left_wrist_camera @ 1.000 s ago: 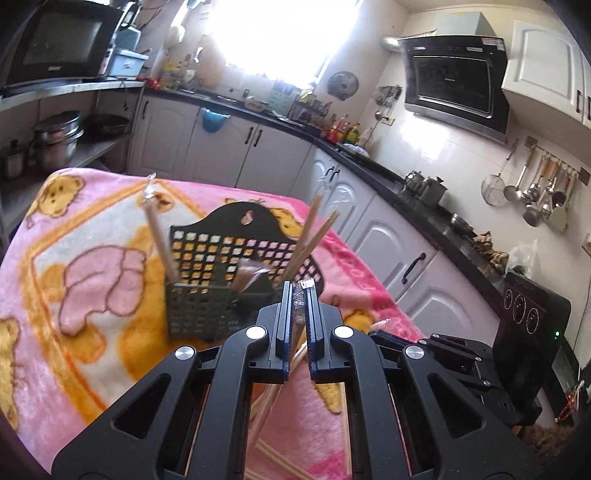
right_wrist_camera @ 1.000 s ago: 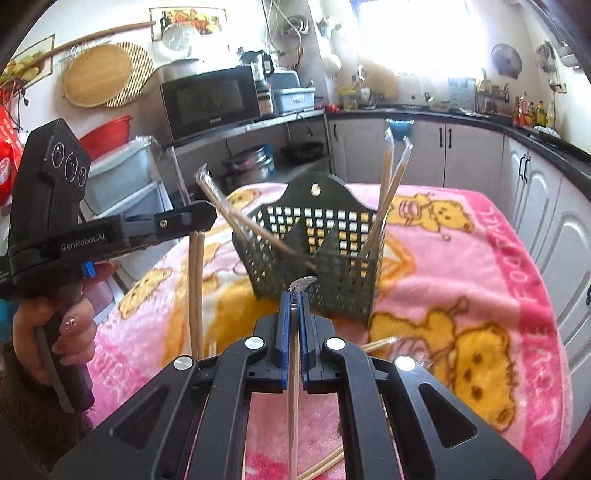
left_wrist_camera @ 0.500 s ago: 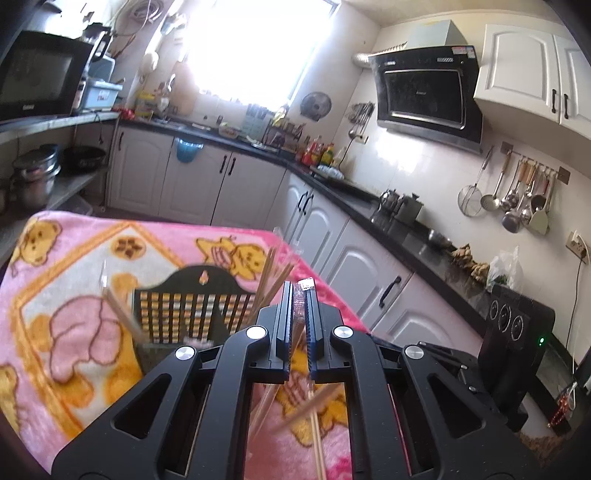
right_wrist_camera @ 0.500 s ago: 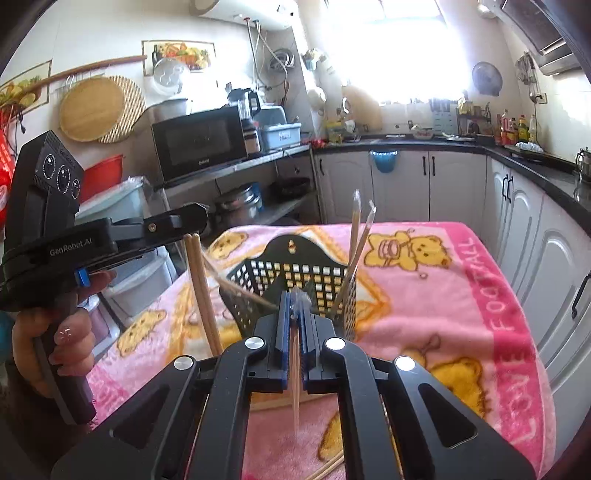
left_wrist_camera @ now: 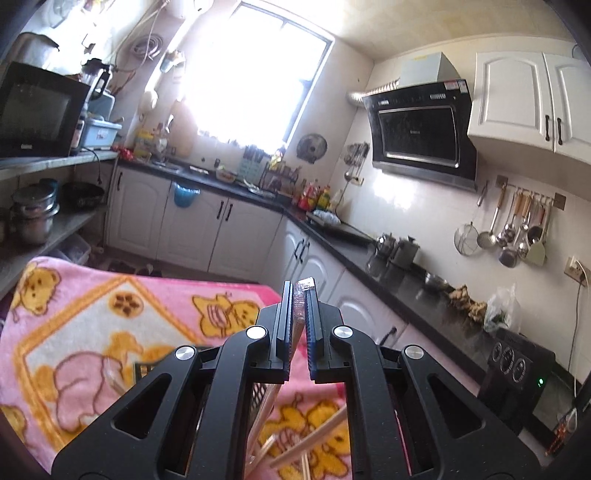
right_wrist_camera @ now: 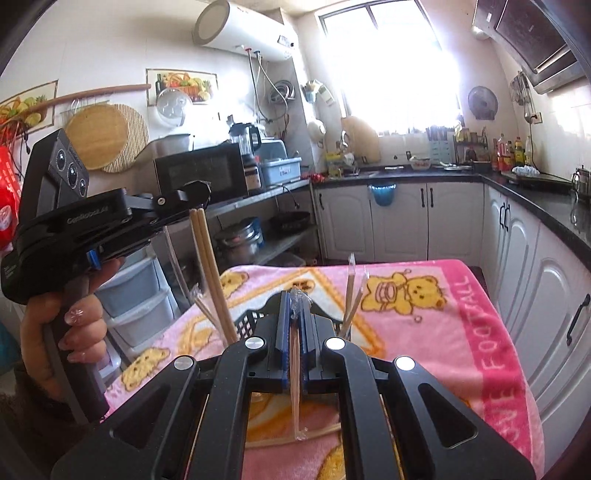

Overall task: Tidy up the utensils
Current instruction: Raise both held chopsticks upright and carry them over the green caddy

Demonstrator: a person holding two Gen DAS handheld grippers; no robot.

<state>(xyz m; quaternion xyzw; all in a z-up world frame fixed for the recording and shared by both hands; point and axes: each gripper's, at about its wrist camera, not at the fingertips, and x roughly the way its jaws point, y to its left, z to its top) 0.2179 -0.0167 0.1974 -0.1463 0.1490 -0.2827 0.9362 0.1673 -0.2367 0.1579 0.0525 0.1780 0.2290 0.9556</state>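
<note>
Each tool, left (left_wrist_camera: 299, 295) and right (right_wrist_camera: 293, 301), is clamped on wrapped chopsticks (right_wrist_camera: 295, 387) hanging lengthwise, the basket (right_wrist_camera: 251, 323) apparently just below-ahead.

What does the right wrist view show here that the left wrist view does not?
Only the right wrist view shows the left gripper from outside, held in a hand, with a chopstick pair hanging from its shut jaws, plus the water heater and wrapped chopsticks standing in the black basket.

Only the left wrist view shows the hanging ladles and white wall cabinets.

Both show the pink bear blanket, the microwave, the bright window, and jaws shut on wrapped chopsticks, as in the right gripper.
</note>
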